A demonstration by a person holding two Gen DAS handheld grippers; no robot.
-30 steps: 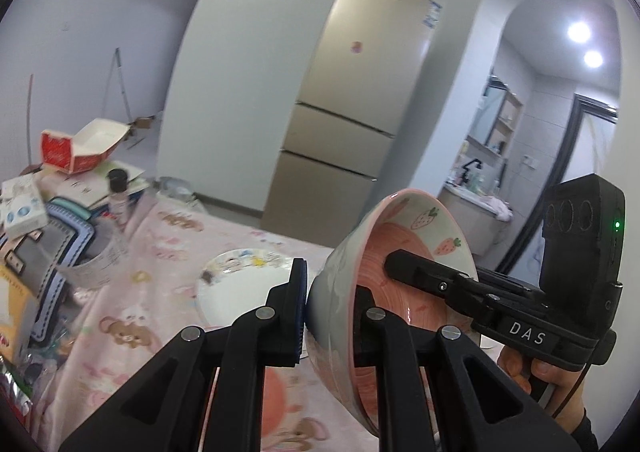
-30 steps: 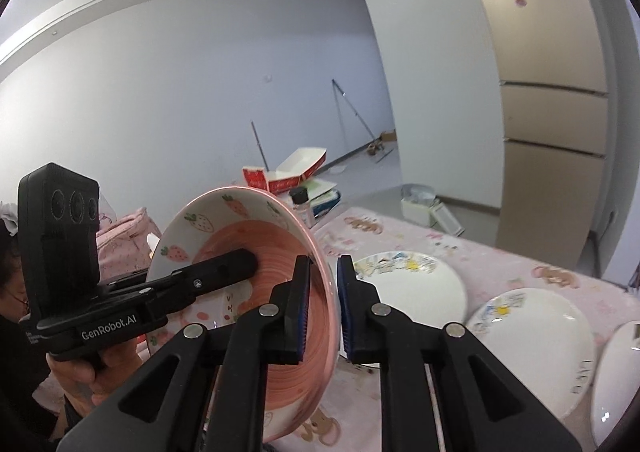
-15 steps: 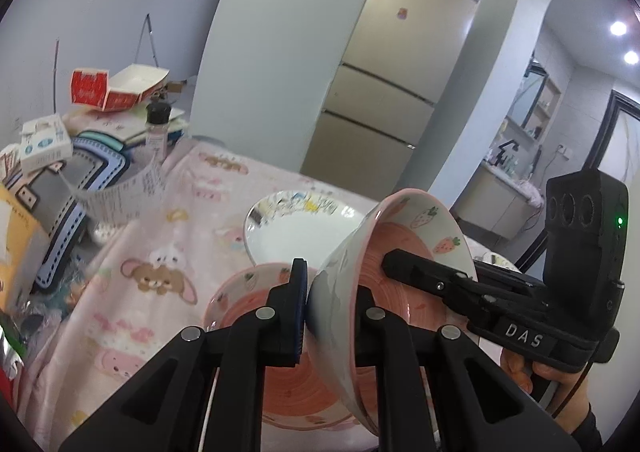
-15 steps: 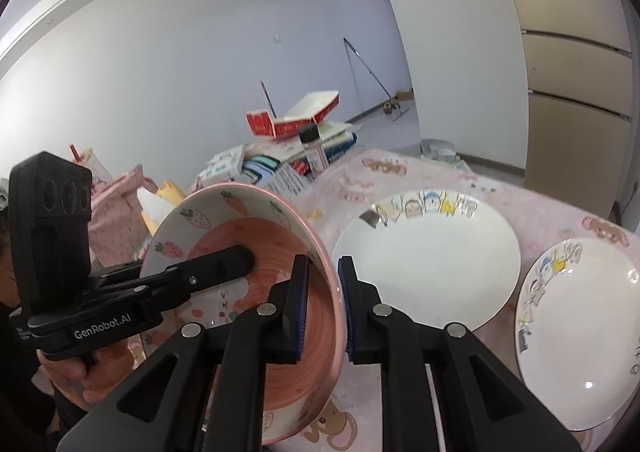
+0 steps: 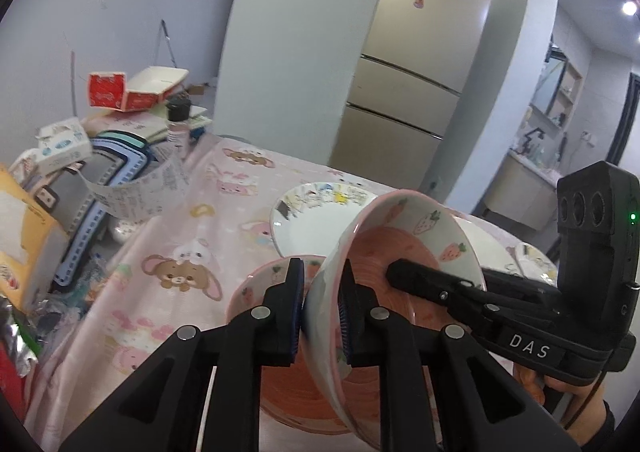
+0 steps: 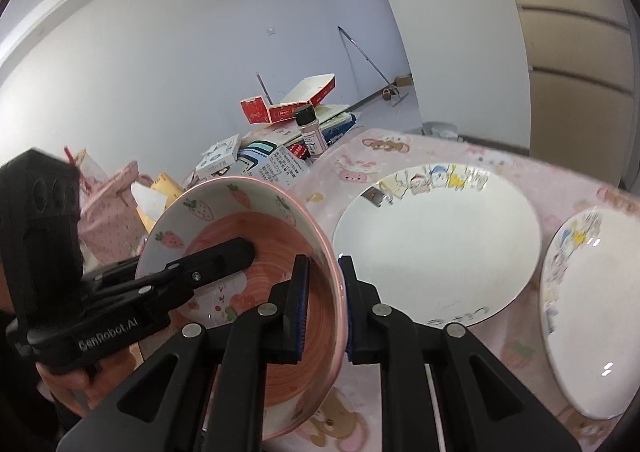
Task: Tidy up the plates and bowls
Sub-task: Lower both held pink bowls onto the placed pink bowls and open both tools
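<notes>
Both tools grip one strawberry bowl [image 5: 404,244] by opposite rims: the left tool [image 5: 320,312] and the right tool [image 6: 324,296] each closed on its wall. A second strawberry bowl [image 5: 260,284] sits on the tabletop [image 5: 192,236] directly beneath, just below the left tool's fingertips; the held bowl tilts steeply toward it.

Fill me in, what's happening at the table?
A person holds one pink strawberry-print ceramic bowl tilted in the air, with the left gripper and the right gripper each clamped on opposite sides of its rim. A second matching pink bowl sits right beneath it on the pink cartoon tablecloth. White cartoon-edged plates lie beyond, unstacked.
</notes>
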